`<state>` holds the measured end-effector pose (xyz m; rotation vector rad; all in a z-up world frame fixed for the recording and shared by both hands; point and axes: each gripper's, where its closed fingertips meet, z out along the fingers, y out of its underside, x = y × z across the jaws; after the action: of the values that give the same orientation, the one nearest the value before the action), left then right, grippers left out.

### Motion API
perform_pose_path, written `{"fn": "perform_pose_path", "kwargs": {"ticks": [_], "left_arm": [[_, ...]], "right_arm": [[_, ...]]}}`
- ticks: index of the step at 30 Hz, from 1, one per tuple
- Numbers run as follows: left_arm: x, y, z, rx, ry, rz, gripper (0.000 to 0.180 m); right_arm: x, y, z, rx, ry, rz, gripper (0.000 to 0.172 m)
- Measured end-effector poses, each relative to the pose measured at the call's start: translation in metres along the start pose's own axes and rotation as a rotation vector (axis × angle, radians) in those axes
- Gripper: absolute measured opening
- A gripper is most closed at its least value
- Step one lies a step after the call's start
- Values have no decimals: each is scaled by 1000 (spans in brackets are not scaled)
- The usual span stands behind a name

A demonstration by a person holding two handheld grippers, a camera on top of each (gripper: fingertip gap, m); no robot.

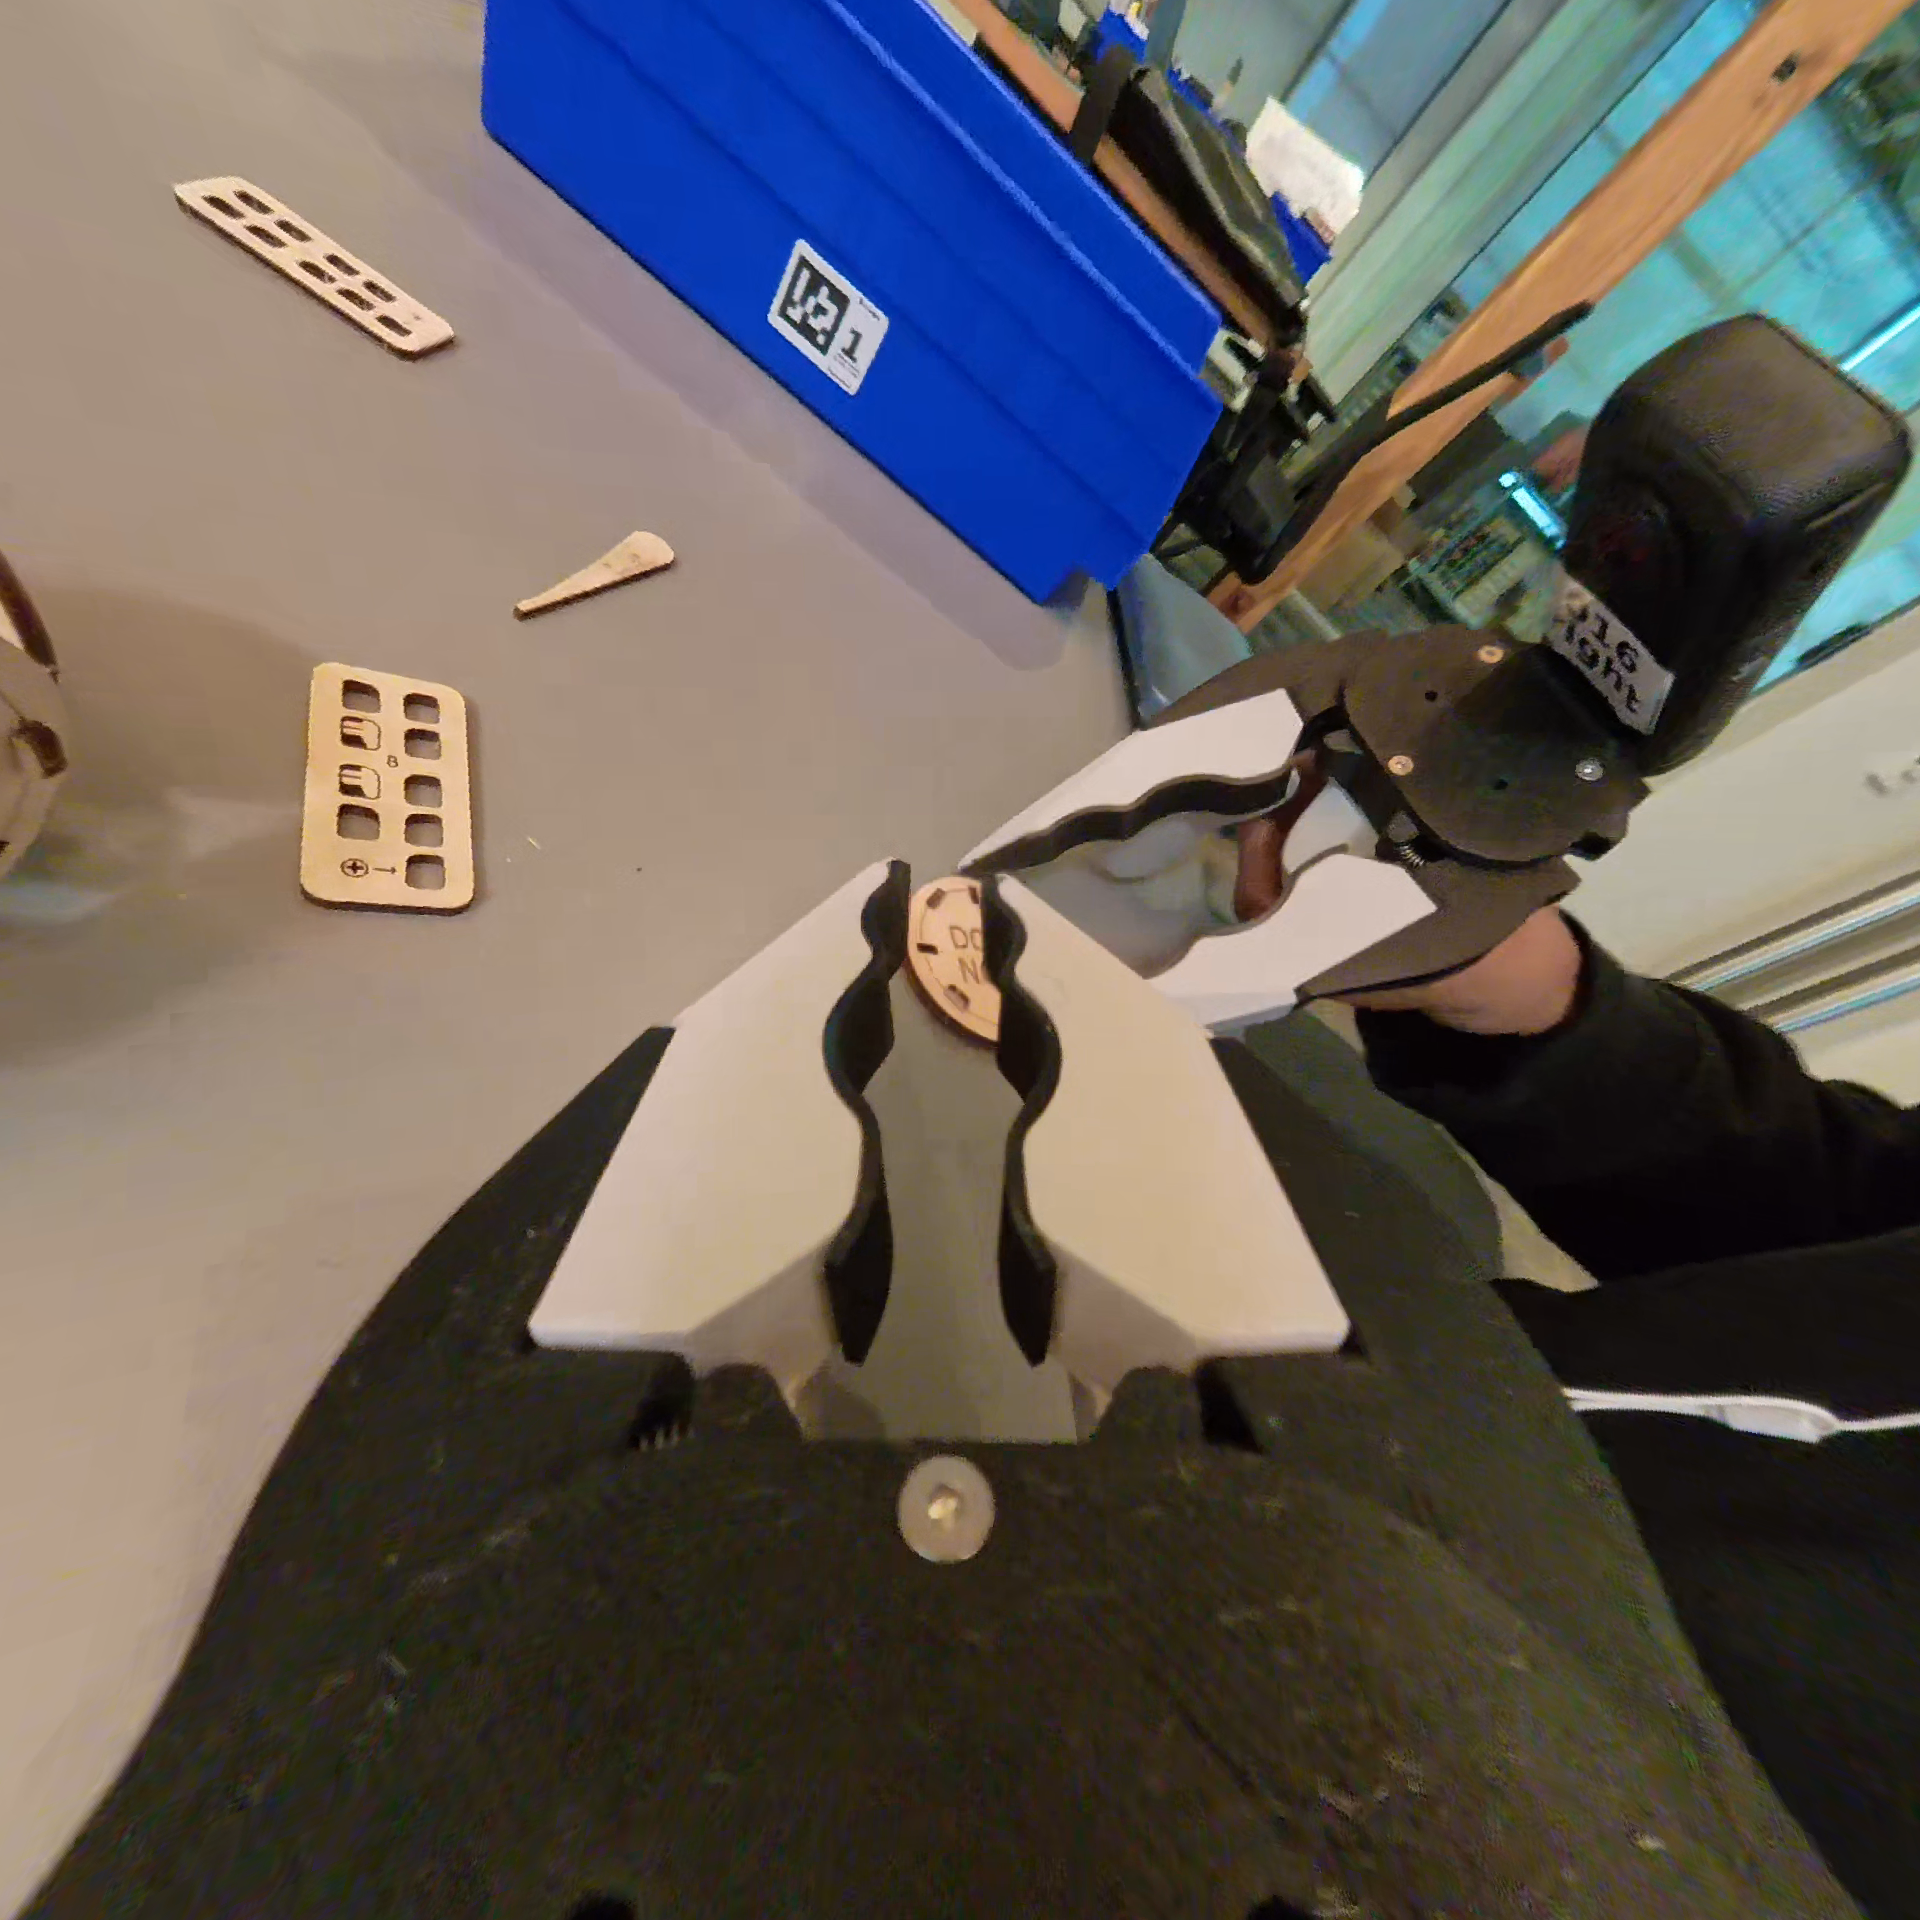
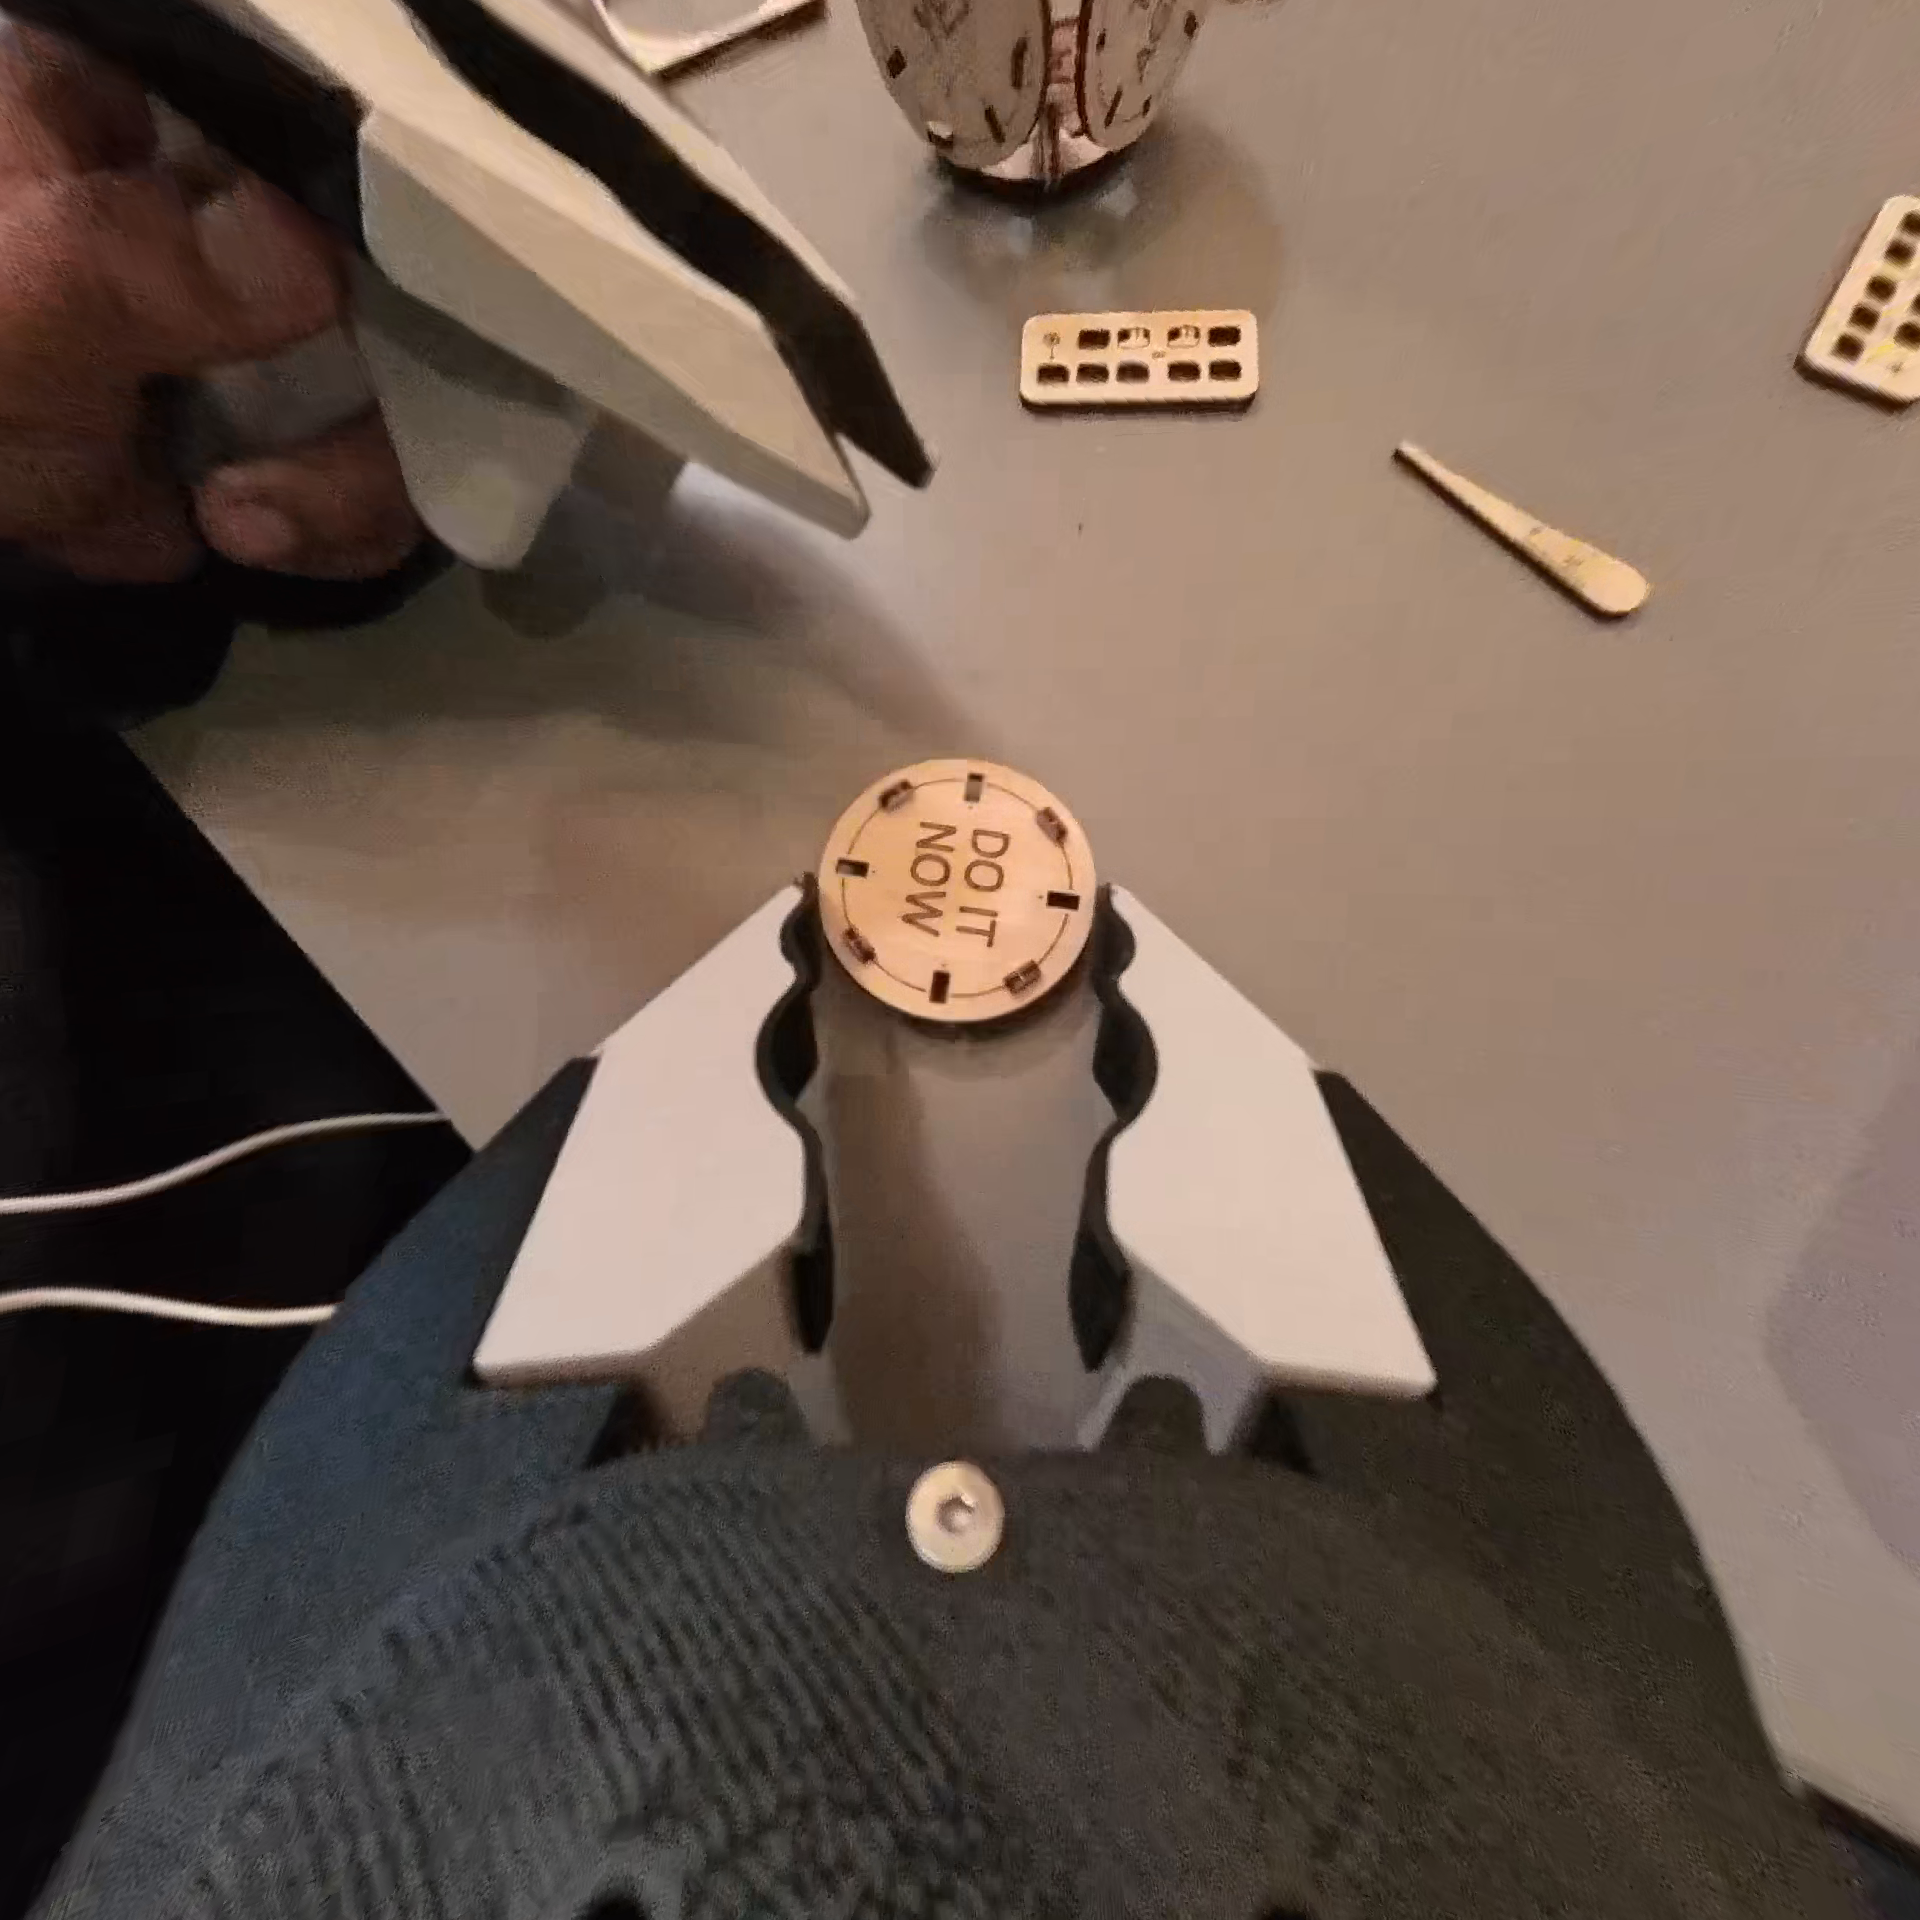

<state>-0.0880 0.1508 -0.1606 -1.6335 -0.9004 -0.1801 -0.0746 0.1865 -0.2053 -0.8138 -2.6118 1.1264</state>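
Disc point(image 2: 956, 904) first: a round wooden one with small slots round its rim and lettering on its face, sitting right between the tips of the right gripper point(image 2: 956, 899). The jaws are clenched on it, one black pad point(image 2: 798, 935) against its left edge and the other tight at its right edge, and it rides above the grey table point(image 2: 1351, 831) with a shadow under it.

Now the left gripper point(image 1: 943, 878): its jaws are barely parted, just a thin slit between the wavy pads, and they grip nothing. From its own camera the disc shows through that slit, but the right wrist view puts its tips up and off to the side, clear of the disc. A hand point(image 2: 156, 312) in a dark sleeve is wrapped round its grip.

Farther out on the table there's a small slotted wooden plate point(image 2: 1140, 358), then a wedge-shaped stick point(image 2: 1527, 530), and another slotted plate point(image 2: 1870, 312) at the right edge. Behind them stands a rounded wooden model point(image 2: 1018, 94). From the left wrist view, a blue bin point(image 1: 831, 260) with a square sticker sits at the table's far edge. Two white cables point(image 2: 208, 1174) trail off below the near edge.
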Motion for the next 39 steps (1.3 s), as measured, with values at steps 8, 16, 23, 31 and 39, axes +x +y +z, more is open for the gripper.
{"fn": "perform_pose_path", "kwargs": {"ticks": [8, 16, 23, 31, 39], "left_arm": [[23, -13, -8, 93, 396, -364, 51], [36, -10, -10, 53, 515, -413, 36], [36, -13, -14, 75, 514, -388, 0], [62, -29, -31, 203, 496, -59, 0], [100, -34, -54, 341, 534, 278, 0]], "right_arm": [[-9, -46, -25, 177, -175, 234, 51], [-17, -57, -25, 221, -208, 181, 51], [-24, -65, -28, 295, -27, -142, 49], [-27, -90, -69, 570, -249, 11, 42], [-56, -112, -99, 705, -480, -17, 22]]}}
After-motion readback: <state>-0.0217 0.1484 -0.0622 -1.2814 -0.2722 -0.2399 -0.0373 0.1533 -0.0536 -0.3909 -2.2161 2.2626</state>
